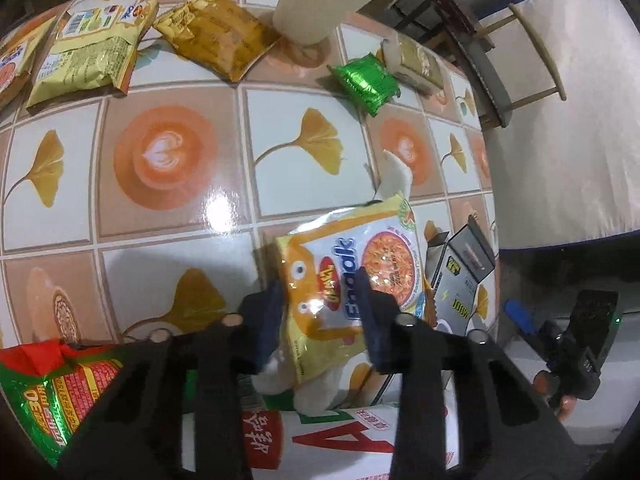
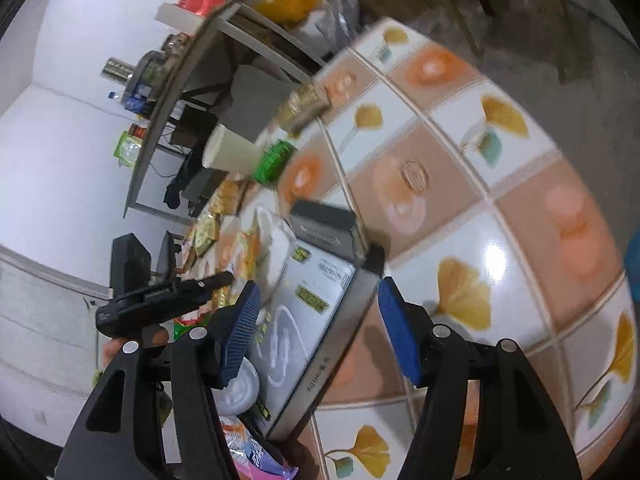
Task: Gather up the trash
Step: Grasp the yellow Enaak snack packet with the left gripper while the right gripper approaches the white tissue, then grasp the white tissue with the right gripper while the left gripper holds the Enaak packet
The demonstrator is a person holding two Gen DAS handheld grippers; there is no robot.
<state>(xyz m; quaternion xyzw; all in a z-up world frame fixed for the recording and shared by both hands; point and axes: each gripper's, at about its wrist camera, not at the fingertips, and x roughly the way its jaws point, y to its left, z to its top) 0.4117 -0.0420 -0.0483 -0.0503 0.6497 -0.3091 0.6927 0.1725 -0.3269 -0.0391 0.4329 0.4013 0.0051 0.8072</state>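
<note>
Pinched between the blue pads of the left gripper: a yellow instant-noodle wrapper, jaws narrowed onto its near half, crumpled white tissue bunched beneath. Lying on a glossy tiled table printed with ginkgo leaves and coffee cups, near the right edge, just left of an open grey carton. Farther off, a paper cup upright beside an orange-brown snack bag; a second yellow noodle packet at far left; a green foil wrapper and a pale sachet toward the far right edge. Nearest the camera, a red-and-green packet and a white bag with red lettering.

From the right wrist, the right gripper spread about halfway around the same grey carton, pads on either side; contact not clear in the blur. Green wrapper and cup visible beyond, cluttered shelves behind.
</note>
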